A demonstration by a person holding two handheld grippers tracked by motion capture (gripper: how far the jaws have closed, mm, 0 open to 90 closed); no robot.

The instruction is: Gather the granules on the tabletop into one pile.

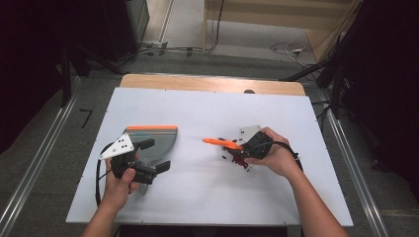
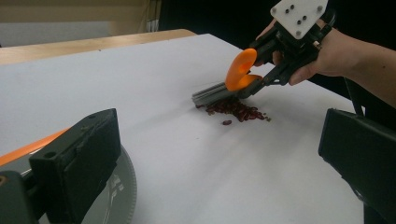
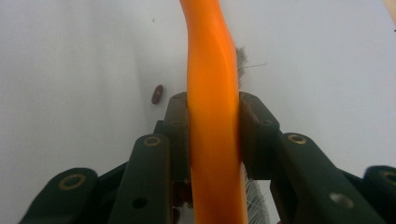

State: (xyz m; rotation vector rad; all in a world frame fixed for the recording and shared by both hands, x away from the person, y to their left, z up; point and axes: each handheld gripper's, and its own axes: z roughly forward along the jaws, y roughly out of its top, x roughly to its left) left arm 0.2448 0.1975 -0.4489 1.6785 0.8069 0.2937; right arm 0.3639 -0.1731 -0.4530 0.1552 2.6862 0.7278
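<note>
Sweeping the beans with the little brush

My right gripper (image 1: 236, 146) is clamped on the brush's (image 2: 223, 88) stiff, light orange handle, beans (image 2: 236, 111) right under it. My left gripper (image 1: 154, 155) is apart, with the dustpan (image 1: 157, 139) just beside it. The beans are small and roll easily.

The brush (image 3: 212, 93) has a bright orange handle and grey bristles. The beans (image 2: 236, 111) beside it are dark red. The dustpan (image 1: 153, 138) is grey with an orange strip along its far edge. Both grippers, left (image 1: 150, 155) and right (image 1: 236, 148), are black, each topped by a pale grey plate with small dark holes. The table (image 1: 197, 197) is plain white, its far edge light wood.
</note>
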